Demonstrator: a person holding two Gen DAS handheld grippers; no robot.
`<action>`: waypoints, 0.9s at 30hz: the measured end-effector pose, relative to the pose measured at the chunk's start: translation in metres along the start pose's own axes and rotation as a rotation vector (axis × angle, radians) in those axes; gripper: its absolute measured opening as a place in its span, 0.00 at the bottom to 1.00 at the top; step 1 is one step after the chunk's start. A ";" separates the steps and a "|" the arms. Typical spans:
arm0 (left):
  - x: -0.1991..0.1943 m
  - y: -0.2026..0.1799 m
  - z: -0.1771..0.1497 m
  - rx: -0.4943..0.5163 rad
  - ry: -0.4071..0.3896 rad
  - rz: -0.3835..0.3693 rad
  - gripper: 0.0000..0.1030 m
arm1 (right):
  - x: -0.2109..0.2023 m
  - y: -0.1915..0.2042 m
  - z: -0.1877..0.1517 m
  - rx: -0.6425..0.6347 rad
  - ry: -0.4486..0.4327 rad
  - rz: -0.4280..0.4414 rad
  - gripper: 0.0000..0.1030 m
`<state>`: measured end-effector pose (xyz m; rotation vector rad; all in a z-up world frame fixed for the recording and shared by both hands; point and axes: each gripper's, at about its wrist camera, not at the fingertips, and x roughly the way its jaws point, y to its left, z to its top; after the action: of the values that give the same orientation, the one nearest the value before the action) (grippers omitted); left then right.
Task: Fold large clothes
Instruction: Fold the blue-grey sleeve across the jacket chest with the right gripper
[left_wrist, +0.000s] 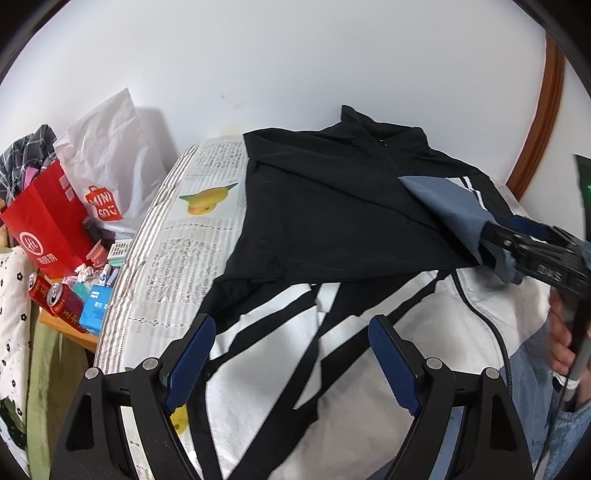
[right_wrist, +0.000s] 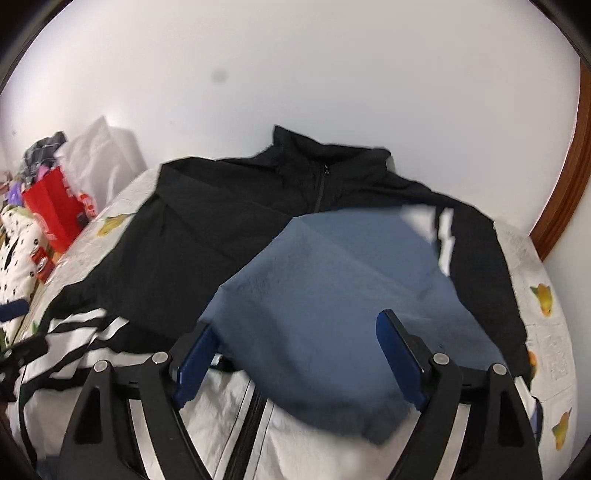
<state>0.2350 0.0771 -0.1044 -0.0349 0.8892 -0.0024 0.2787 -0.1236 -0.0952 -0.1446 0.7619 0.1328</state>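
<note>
A black, white and grey-blue zip jacket (left_wrist: 332, 206) lies spread on a table, collar toward the wall. Its left sleeve is folded across the front, with black-and-white stripes (left_wrist: 280, 332) near me. My left gripper (left_wrist: 291, 350) is open and empty just above those stripes. My right gripper (right_wrist: 295, 354) stands wide open, with the grey-blue sleeve end (right_wrist: 332, 295) draped between its fingers over the jacket's front. In the left wrist view the right gripper (left_wrist: 517, 243) comes in from the right with the blue cuff hanging at its tip.
The table has a newspaper-print cloth with fruit pictures (left_wrist: 207, 199). To its left stand a red paper bag (left_wrist: 48, 221), a white Miniso bag (left_wrist: 107, 177), red cans (left_wrist: 55, 299) and a blue box (left_wrist: 96, 306). A white wall is close behind. A wooden frame (left_wrist: 539, 122) stands at right.
</note>
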 end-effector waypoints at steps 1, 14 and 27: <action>-0.001 -0.004 0.000 0.006 0.001 -0.001 0.82 | -0.009 -0.001 -0.002 -0.006 -0.014 0.005 0.81; -0.003 -0.114 0.021 0.198 -0.036 -0.132 0.82 | -0.114 -0.136 -0.054 0.243 -0.098 -0.152 0.82; 0.047 -0.259 0.025 0.408 0.027 -0.200 0.82 | -0.134 -0.268 -0.127 0.389 0.008 -0.295 0.57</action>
<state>0.2868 -0.1818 -0.1169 0.2571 0.8952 -0.3711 0.1428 -0.4181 -0.0705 0.1126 0.7527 -0.2961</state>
